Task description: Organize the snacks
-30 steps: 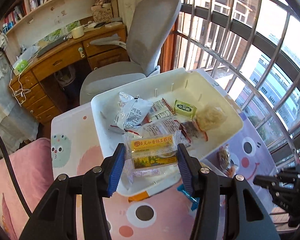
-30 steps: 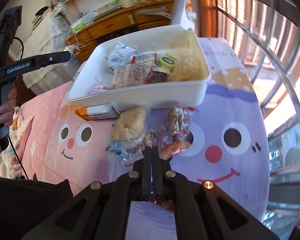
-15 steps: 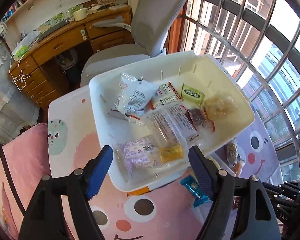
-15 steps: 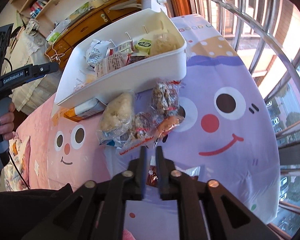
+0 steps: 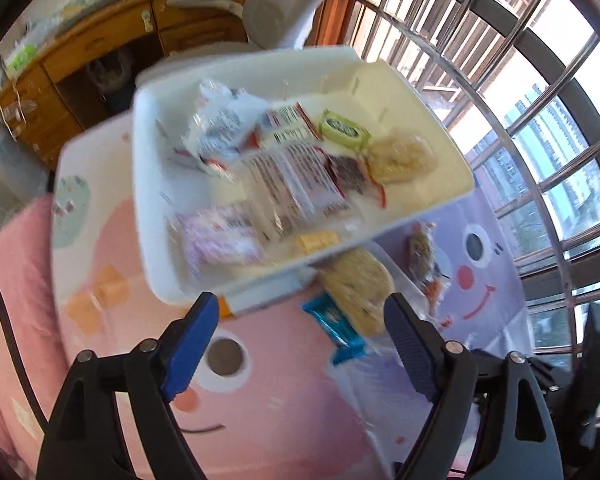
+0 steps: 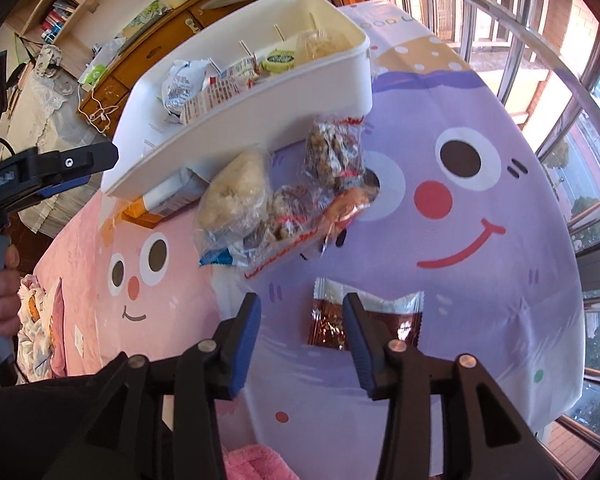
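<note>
The white plastic bin (image 5: 440, 152) sits on the cartoon-print cloth (image 6: 480, 184), crinkly wrapped snacks heaped inside; the yellow-labelled packet the left gripper (image 5: 300, 344) held a second ago now lies in there, one more sorted. Its jaws have just spread wide and hold nothing. The right gripper (image 6: 300, 328), pinched shut before, has been opening, empty, over a glossy brown foil packet (image 6: 328, 320) near the loose pile (image 6: 268, 200)

We see a smooth white plastic bin (image 6: 236, 120), crinkly glossy snack wrappers (image 6: 284, 216), a matt printed cloth (image 6: 480, 320), a wooden desk (image 5: 100, 40).
</note>
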{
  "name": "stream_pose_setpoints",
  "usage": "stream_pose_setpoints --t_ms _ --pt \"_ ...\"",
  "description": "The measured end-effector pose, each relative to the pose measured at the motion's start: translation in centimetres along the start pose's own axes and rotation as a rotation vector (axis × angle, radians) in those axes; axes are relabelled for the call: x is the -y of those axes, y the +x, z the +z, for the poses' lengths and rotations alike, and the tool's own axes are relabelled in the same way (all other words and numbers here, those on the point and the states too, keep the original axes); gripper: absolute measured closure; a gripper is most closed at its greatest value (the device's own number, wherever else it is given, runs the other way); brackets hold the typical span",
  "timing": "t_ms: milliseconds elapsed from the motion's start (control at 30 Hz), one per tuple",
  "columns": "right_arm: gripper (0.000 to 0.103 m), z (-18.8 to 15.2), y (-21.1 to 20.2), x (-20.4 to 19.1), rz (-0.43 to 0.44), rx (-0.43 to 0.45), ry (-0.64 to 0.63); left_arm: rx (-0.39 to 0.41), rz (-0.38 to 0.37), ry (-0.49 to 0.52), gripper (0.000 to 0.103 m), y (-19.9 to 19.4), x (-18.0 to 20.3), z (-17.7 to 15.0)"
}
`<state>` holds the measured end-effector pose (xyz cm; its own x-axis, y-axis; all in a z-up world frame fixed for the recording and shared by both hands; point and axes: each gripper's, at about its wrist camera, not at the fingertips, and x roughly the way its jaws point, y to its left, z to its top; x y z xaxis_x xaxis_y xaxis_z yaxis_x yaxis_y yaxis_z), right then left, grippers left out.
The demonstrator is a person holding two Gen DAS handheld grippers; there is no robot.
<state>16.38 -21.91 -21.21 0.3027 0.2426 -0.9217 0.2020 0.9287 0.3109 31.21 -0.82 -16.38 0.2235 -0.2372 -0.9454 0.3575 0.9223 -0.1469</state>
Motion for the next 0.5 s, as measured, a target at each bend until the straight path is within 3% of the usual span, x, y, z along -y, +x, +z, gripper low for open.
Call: stream_pose_setpoints --t_ms 300,500 --pt "0.057 -2.4 1.7 0.5 -0.053 -0.022 0.028 -0.068 -0.060 -0.123 0.015 2.7 0.2 -1.3" --pt "0.057 -4.1 2.9 0.1 -0.095 0.025 -0.011 -0.100 -0.070 -0.197 0.015 5.2 0.6 -1.3"
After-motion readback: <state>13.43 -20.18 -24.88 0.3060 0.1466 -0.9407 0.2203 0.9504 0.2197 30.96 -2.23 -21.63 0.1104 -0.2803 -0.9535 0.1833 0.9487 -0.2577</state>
